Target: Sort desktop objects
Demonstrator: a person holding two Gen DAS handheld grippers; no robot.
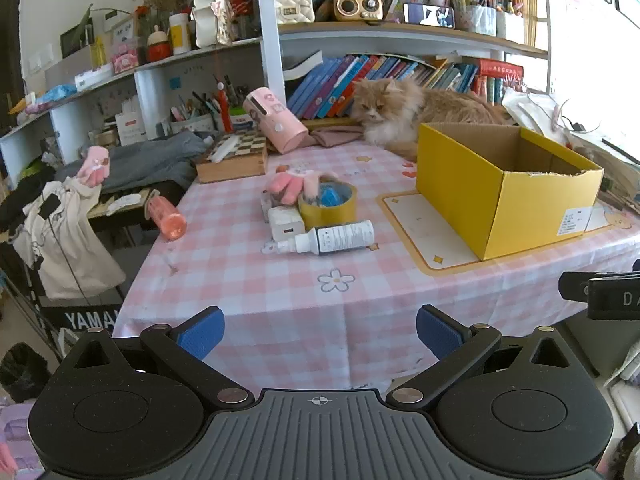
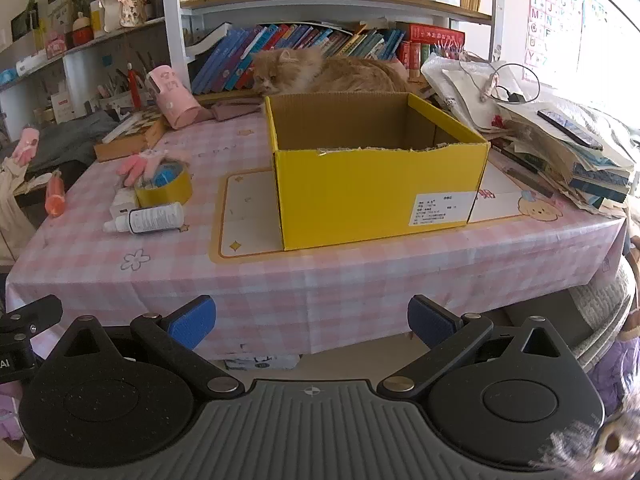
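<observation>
A yellow cardboard box [image 1: 532, 208] [image 2: 376, 196] stands open on the pink checked tablecloth [image 1: 248, 288] [image 2: 100, 248]. Left of it lies a small heap: a white bottle with a dark label [image 1: 332, 238] [image 2: 150, 218] on its side, a roll of yellow tape [image 1: 328, 205] [image 2: 166, 188], a pink glove [image 1: 290, 186] [image 2: 138, 166] and a small white box [image 1: 282, 222] [image 2: 122, 202]. My left gripper [image 1: 320, 330] hangs open before the table's near edge, well short of the heap. My right gripper [image 2: 312, 322] is open too, in front of the box, with nothing between its fingers.
A ginger cat [image 1: 404, 110] [image 2: 312, 72] lies behind the box. A pink canister [image 1: 274, 118] leans on a chessboard case [image 1: 236, 158]. An orange bottle [image 1: 168, 216] lies at the table's left edge. Stacked papers and books [image 2: 560, 148] crowd the right side. Shelves [image 1: 400, 32] rise behind.
</observation>
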